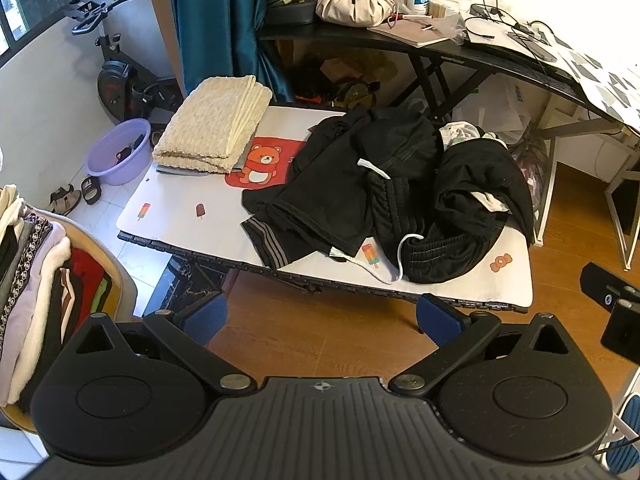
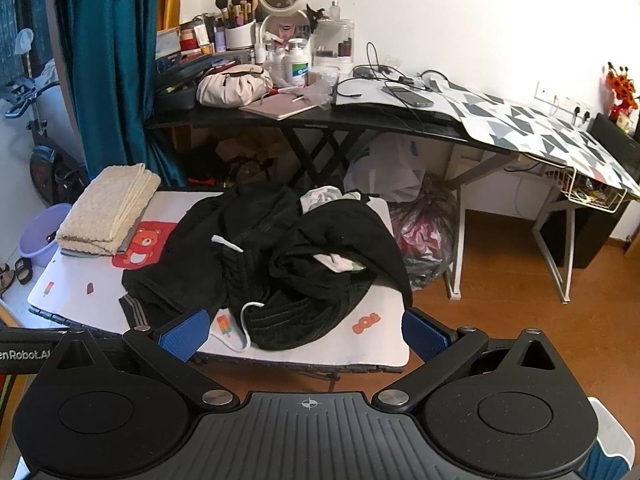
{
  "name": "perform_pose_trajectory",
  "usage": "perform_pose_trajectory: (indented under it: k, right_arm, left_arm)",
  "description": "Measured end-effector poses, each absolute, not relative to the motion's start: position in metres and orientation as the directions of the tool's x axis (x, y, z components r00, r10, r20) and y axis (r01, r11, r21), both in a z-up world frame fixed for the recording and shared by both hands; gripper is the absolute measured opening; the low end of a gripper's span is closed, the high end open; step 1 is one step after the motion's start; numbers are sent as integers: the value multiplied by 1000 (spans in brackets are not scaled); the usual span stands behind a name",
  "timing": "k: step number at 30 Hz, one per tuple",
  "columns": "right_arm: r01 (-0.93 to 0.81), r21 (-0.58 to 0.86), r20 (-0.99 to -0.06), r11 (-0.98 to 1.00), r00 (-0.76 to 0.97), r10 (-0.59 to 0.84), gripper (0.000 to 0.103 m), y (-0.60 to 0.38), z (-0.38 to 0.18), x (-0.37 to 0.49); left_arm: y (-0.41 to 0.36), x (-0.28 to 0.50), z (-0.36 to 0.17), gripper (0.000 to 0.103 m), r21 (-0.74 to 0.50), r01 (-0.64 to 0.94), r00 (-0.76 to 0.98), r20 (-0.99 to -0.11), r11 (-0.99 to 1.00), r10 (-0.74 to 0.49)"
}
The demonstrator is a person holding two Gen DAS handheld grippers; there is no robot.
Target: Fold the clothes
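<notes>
Both my claws, left and right, hang open and empty short of the bench. One cream towel lies folded; the black heap is still unfolded.

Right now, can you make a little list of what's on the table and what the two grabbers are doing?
table: low table with a bear-print cover
unfolded: heap of black clothes with white drawstrings, right side
folded: cream knit blanket, back left corner
left gripper: open, empty, short of the table
right gripper: open, empty, over the near edge
folding: not started
</notes>
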State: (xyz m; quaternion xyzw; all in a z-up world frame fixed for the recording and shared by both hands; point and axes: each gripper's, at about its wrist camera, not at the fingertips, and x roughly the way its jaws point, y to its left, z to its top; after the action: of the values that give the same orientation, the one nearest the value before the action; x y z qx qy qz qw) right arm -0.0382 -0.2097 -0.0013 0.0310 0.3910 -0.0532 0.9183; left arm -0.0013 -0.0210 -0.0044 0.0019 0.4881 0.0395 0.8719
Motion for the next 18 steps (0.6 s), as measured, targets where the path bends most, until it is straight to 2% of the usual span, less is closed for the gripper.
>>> perform_pose_trajectory:
  k: [18]
  right_arm:
    - [70, 32, -714, 997, 700, -26, 102, -252, -4, -9]
  left_arm:
    - [-58, 11, 0, 103, 80, -132, 527, -838, 988, 139]
